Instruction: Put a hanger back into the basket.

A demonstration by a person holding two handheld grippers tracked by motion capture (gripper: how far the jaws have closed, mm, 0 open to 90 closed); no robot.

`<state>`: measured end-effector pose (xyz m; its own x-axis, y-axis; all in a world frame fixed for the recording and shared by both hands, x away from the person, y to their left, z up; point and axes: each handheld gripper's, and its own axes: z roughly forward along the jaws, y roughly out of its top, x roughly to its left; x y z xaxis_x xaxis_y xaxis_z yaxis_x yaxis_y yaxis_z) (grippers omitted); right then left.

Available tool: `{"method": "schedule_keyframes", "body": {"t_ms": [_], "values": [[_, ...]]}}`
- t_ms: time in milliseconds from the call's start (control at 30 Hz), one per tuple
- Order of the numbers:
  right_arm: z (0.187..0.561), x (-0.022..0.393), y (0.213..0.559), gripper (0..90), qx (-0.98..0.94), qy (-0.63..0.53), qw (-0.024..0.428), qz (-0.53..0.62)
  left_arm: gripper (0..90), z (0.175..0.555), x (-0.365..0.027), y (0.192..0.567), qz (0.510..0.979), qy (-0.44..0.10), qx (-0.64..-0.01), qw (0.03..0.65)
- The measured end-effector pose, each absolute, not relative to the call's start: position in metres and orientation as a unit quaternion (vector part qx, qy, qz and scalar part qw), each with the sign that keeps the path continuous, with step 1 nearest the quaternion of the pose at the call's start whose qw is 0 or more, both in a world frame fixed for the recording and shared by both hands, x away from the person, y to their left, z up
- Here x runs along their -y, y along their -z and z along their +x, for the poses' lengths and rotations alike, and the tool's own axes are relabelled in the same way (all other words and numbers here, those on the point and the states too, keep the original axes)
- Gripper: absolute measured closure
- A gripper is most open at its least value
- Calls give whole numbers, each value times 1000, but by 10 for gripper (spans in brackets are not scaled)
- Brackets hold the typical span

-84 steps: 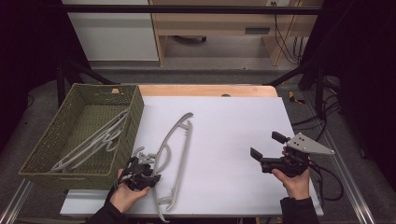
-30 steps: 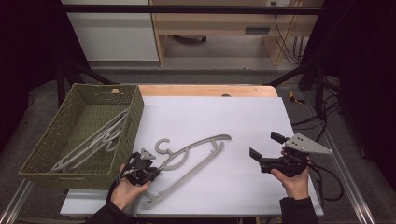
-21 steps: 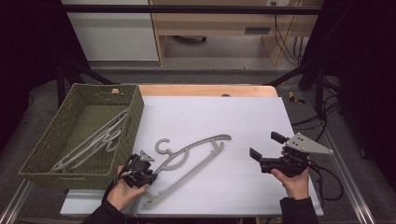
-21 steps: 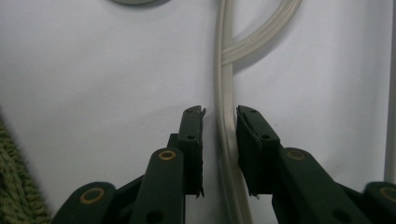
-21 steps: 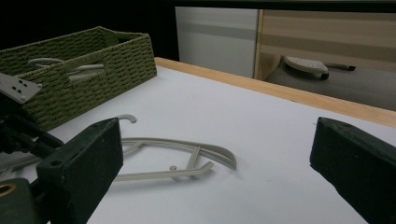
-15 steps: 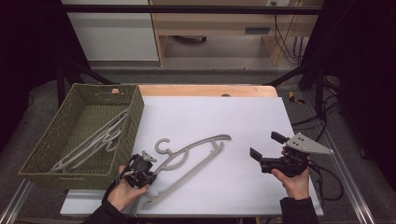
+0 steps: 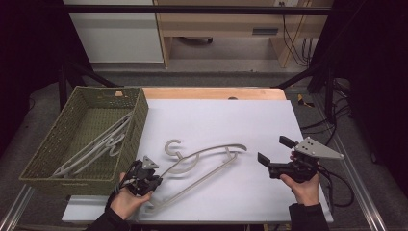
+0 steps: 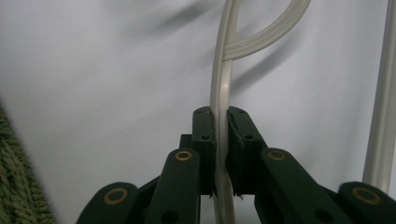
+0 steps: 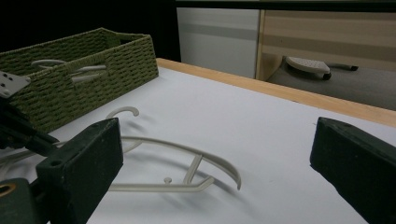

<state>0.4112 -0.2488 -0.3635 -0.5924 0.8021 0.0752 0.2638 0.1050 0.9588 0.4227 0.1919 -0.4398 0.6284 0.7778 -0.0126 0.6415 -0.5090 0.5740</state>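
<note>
High view: left tongs [image 7: 155, 179] clamped on pale hanger [image 7: 204, 161] near desk [image 7: 216, 115] front edge.
Hanger: lying flat on desk, beside green basket [image 7: 139, 115].
Right tongs [image 7: 272, 156]: spread wide, gripping nothing, well apart from hanger.

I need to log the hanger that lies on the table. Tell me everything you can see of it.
The hanger is pale cream, plastic by its look, with a curved shoulder bar, a straight lower bar, short struts and an open hook. It lies flat on the white table, hook toward the green basket. The left gripper is shut on its bar near the front edge.
</note>
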Motion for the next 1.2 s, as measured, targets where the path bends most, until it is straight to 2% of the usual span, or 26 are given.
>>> {"method": "schedule_keyframes", "body": {"t_ms": [700, 1200], "values": [[412, 253, 365, 29, -698, -552, 244, 386, 824, 402, -211, 377, 832, -204, -394, 333], [413, 255, 366, 29, -697, -552, 242, 389, 824, 408, -243, 303, 807, -266, -387, 358]]}}
